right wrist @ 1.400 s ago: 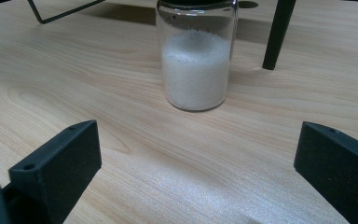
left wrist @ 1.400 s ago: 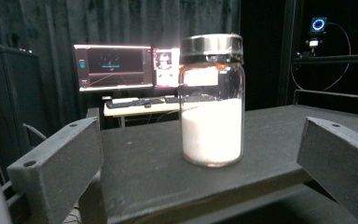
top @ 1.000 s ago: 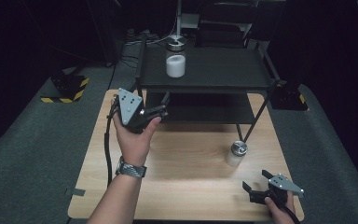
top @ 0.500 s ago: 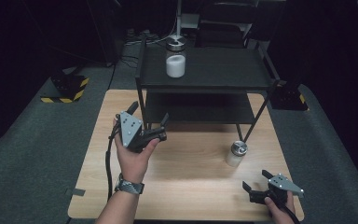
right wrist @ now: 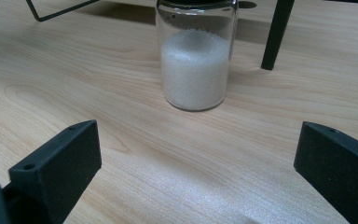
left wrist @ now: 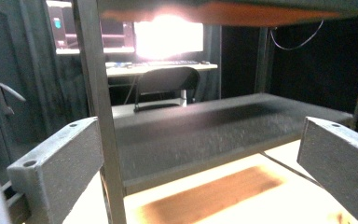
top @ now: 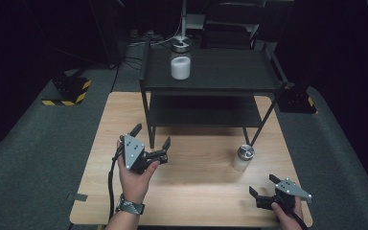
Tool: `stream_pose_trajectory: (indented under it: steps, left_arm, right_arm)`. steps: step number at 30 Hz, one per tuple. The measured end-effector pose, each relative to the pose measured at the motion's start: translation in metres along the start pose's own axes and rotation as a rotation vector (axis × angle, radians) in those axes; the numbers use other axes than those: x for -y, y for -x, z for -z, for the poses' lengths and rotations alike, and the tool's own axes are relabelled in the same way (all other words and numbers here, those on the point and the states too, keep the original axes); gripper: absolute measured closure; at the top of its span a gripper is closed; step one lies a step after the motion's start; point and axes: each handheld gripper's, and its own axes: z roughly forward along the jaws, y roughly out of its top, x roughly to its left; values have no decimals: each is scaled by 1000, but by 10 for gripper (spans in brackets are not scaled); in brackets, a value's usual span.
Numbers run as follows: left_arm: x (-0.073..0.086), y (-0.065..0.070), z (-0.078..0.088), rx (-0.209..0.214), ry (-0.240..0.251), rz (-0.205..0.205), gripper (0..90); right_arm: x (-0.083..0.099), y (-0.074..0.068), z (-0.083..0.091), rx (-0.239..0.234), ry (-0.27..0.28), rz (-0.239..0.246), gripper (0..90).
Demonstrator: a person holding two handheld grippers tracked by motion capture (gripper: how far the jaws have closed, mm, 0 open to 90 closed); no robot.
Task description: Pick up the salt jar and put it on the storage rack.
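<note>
A small glass jar [top: 243, 158] of white grains with a metal lid stands on the wooden table [top: 196, 191], beside the rack's front right leg. A taller jar [top: 180, 61] of white grains sits on the top shelf of the black rack [top: 230, 76]. My left gripper [top: 152, 136] is open and empty, held just in front of the rack's front left leg. In the left gripper view that leg [left wrist: 100, 107] rises close by the left jaw of the left gripper [left wrist: 200, 158]. My right gripper [top: 262, 185] is open near the table's front right, and the right gripper [right wrist: 196, 172] faces the small jar [right wrist: 196, 60] a short way ahead.
The rack's lower shelf [top: 203, 112] hangs low over the table's far half. A thin black rack leg [right wrist: 275, 37] stands right behind the small jar. Dark carpet surrounds the table, with a yellow-black striped block [top: 69, 93] on the floor at left.
My left gripper has drawn back from the rack's left side toward the near edge of the table, still open. The right gripper and both jars have stayed put.
</note>
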Motion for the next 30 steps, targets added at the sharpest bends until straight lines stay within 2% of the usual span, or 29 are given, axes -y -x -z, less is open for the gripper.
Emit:
stream_pose_trajectory:
  steps: [10,19,20,30]
  left_arm:
    - [33,0,12,-10,-47,8,5]
    - [58,-2,25,-27,-144,42,5]
    - [62,-1,26,-30,-174,43,5]
    - [76,1,31,-11,-258,48,5]
  right_arm:
    - [-1,0,0,0,-4,1,3]
    - [-1,-1,0,4,-3,1,3]
    - [-1,-1,0,4,-4,2,3]
    - [-2,-2,-1,7,-9,8,4]
